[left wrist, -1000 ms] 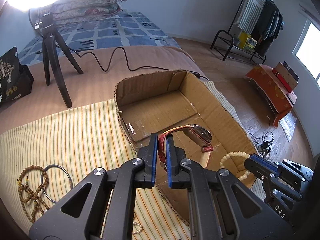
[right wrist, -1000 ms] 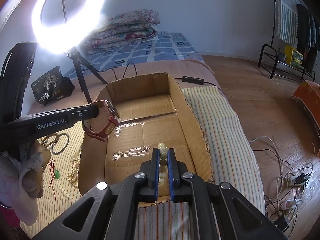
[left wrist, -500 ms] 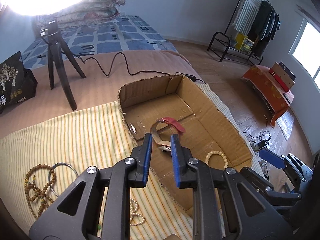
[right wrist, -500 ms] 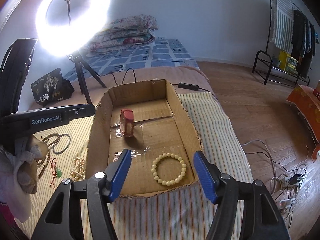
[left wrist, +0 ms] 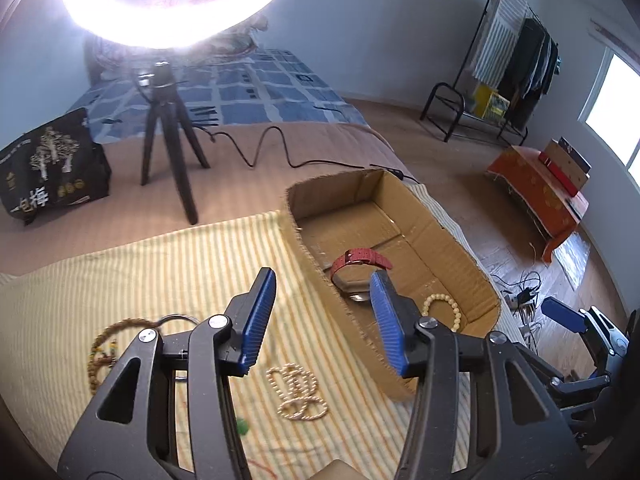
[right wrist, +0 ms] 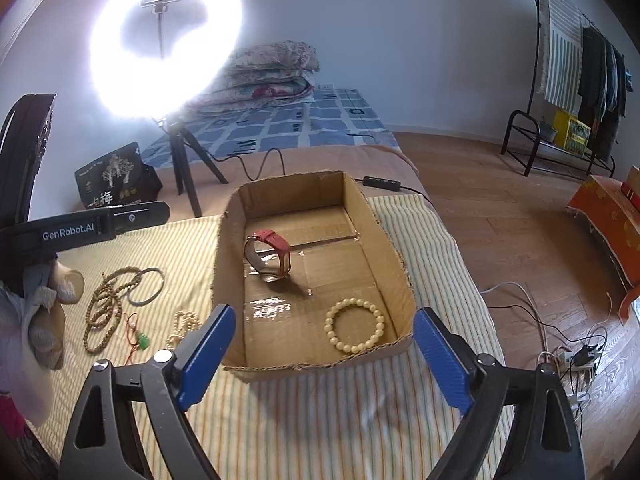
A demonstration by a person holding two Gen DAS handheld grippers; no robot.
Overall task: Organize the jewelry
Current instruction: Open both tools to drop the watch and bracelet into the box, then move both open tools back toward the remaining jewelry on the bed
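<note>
A shallow cardboard box (right wrist: 394,256) (left wrist: 456,240) lies on a striped cloth. Inside stand a red-strap watch (right wrist: 276,242) (left wrist: 360,258) and a cream bead bracelet (right wrist: 354,326) (left wrist: 442,312). On the cloth left of the box lie brown prayer beads (right wrist: 106,304) (left wrist: 106,344), a metal bangle (right wrist: 150,286), a pearl strand (right wrist: 184,322) (left wrist: 298,394) and a green pendant on red cord (right wrist: 141,339). My left gripper (left wrist: 322,320) is open and empty above the cloth by the box's left wall. My right gripper (right wrist: 320,360) is open and empty at the box's near end.
A ring light on a tripod (right wrist: 184,160) and a black bag (right wrist: 116,180) stand behind the cloth on the bed. A power strip (right wrist: 382,183) lies past the box. To the right are wooden floor, cables (right wrist: 568,354), an orange box (right wrist: 604,216) and a clothes rack (right wrist: 568,80).
Both grippers opened: the left let go of the watch, the right let go of the cream bracelet, both now in the box. Both grippers then pulled back from the box.
</note>
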